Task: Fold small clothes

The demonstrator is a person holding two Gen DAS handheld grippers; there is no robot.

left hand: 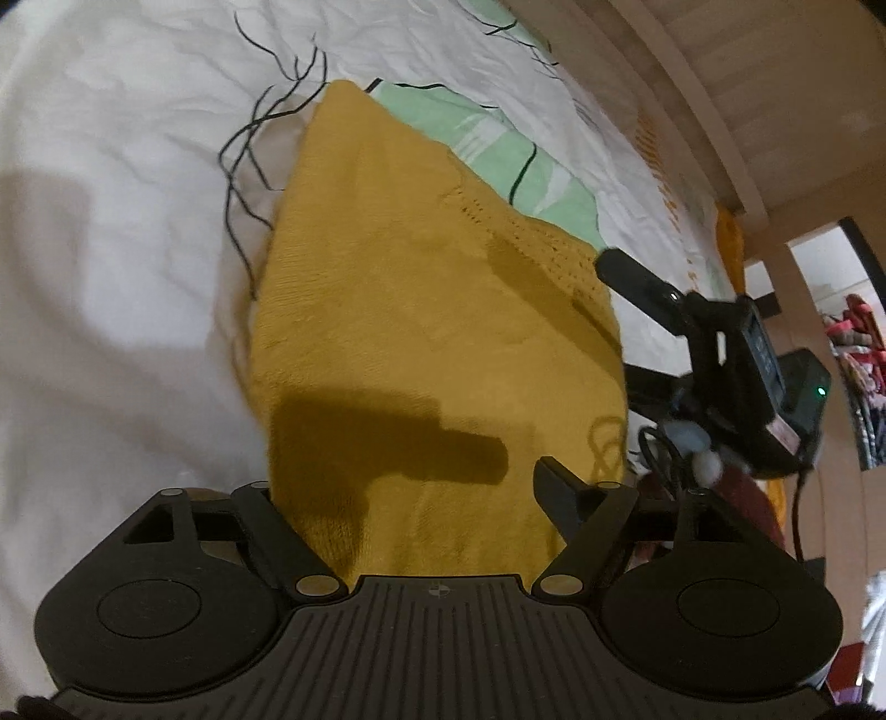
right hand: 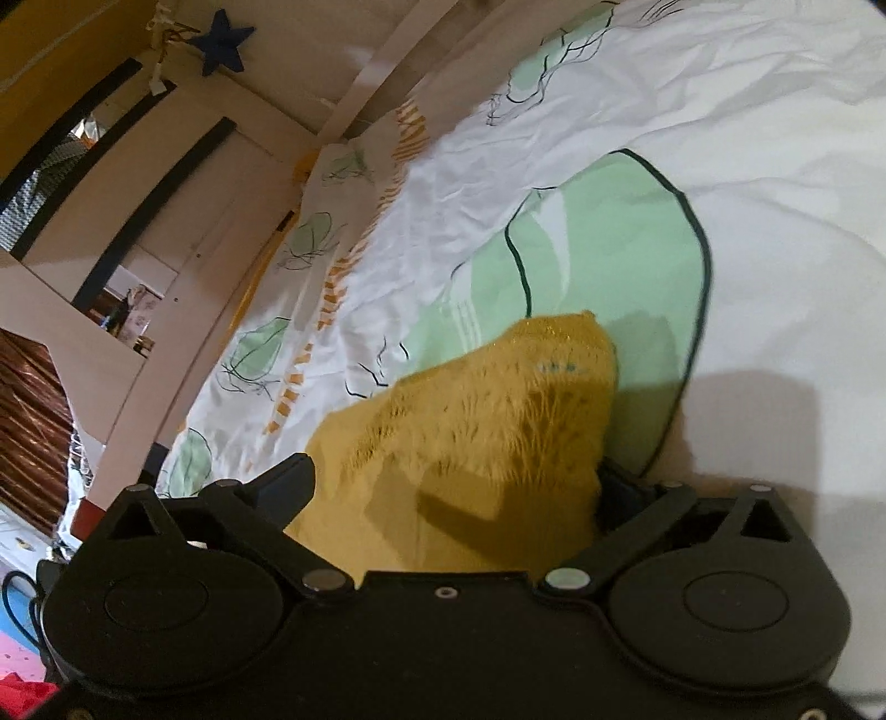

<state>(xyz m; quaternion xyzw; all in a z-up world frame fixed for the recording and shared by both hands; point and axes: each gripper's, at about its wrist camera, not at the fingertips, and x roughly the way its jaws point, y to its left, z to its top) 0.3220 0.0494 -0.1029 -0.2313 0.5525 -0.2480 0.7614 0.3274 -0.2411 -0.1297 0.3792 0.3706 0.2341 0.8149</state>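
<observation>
Both grippers stand spread over a mustard knitted garment (left hand: 421, 310) lying flat on the white bedsheet (left hand: 111, 221). Neither the left gripper (left hand: 410, 487) nor the right gripper (right hand: 459, 476) pinches it; the cloth just lies between the parted jaws. A green leaf print (right hand: 609, 243) shows beside the knit. From the left camera the right gripper appears off to the side; only the right camera catches a blue star (right hand: 221, 41) on the wall.

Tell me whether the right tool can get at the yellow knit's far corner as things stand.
Probably yes. The right tool stands open over the yellow knit, whose far corner lies bare on the bedsheet ahead, with nothing in between.
</observation>
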